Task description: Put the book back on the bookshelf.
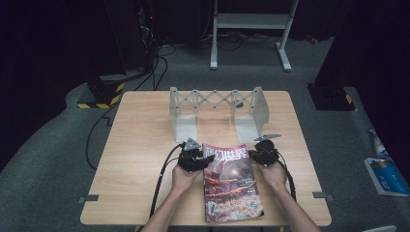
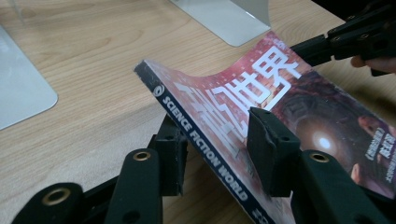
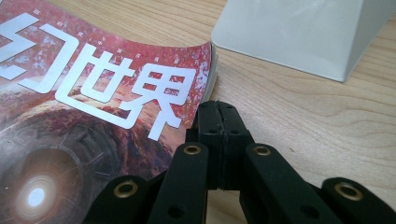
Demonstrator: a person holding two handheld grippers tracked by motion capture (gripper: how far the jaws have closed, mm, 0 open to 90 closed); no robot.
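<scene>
Glossy paper is the trouble here: the thin red-covered science-fiction magazine (image 1: 232, 181) lies flat on the pale wood-grain tabletop (image 1: 140, 159), near the person's edge, with its top end toward the grey metal expanding book rack (image 1: 217, 111) that stands well behind it. The left gripper (image 2: 217, 149) has its black jaws either side of the magazine's spine corner, one under the lifted edge and one on the cover, so it appears clamped on the magazine, and the cover bows upward between the two hands. The right gripper (image 3: 218, 140) sits at the magazine's opposite top corner with its jaws pressed together; in the right gripper view they meet just beside the page edge, and whether any page is caught between them cannot be told.

If nothing is pinched on the right, lifting would likely leave the whole weight on the left corner, and the limp, slick cover could sag, slide out of the pads or crease along the spine. A grip on only the top sheet could tear or curl it. The rack's smooth bent-metal plates (image 3: 299, 37) have thin upright walls, and a floppy magazine pushed in carelessly might buckle against them.

The rubbery pads (image 2: 268, 154) are matte and ridged; the table is smooth laminate.
</scene>
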